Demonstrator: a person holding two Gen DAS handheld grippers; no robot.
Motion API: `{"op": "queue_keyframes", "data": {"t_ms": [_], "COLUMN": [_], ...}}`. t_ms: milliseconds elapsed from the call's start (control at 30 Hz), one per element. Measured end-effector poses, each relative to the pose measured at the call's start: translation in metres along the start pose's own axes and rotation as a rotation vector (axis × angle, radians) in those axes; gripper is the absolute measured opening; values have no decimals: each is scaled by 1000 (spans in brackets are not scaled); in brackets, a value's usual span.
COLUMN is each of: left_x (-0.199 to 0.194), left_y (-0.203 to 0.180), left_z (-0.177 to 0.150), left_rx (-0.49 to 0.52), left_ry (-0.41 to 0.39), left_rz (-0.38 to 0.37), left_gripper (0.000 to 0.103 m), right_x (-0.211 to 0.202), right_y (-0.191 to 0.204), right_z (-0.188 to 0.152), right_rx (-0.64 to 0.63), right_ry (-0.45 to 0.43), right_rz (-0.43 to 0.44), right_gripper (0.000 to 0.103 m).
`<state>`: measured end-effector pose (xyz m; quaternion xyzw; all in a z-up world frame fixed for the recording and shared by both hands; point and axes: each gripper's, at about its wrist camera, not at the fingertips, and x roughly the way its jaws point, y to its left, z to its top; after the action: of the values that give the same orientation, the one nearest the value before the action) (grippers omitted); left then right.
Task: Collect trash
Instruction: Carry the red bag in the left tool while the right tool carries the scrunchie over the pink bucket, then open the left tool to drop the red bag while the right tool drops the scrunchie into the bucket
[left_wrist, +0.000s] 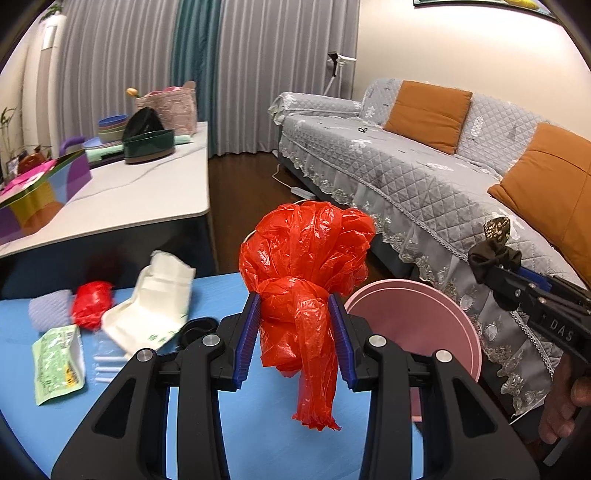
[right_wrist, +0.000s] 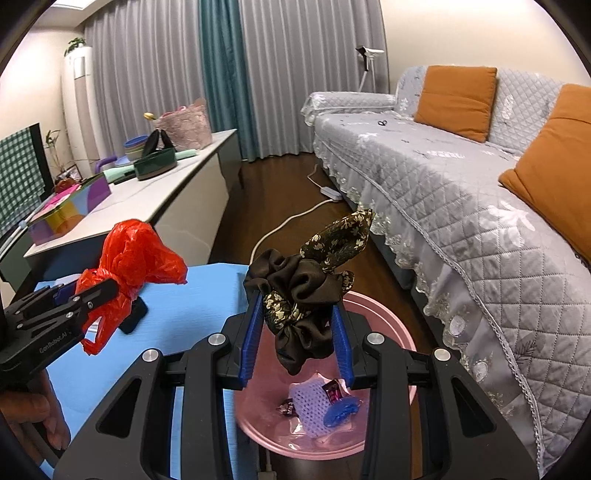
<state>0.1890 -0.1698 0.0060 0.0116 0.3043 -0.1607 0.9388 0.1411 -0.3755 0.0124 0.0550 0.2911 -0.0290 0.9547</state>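
Both grippers loaded, bin right below

Left gripper (left_wrist: 295, 332) has its jaws clamped on a knotted red plastic bag (left_wrist: 303, 258) above the blue bench (left_wrist: 229, 295), where a green packet (left_wrist: 59, 362) and white wrapper (left_wrist: 155, 314) wait; the other tool reads "DAS". Right gripper (right_wrist: 297, 332) pinches a dark floral scrunchie (right_wrist: 306, 288) over the pink bin (right_wrist: 388, 325), probably to drop it; "GenRobot.AI" shows opposite.

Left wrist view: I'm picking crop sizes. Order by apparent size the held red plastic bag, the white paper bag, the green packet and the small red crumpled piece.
1. red plastic bag, though nearness inflates it
2. white paper bag
3. green packet
4. small red crumpled piece
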Motion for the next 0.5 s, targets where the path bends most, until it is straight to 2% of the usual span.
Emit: {"op": "queue_keyframes", "data": {"t_ms": [500], "left_x": [45], "left_y": [-53], "left_z": [16], "left_rx": [60], "left_ry": [14], "left_rz": [-78], "left_gripper": [37], "right_x": [20], "right_y": [-31], "right_z": [-9], "right_rx": [22], "right_ry": [52], "right_rz": [-64], "right_gripper": [36]}}
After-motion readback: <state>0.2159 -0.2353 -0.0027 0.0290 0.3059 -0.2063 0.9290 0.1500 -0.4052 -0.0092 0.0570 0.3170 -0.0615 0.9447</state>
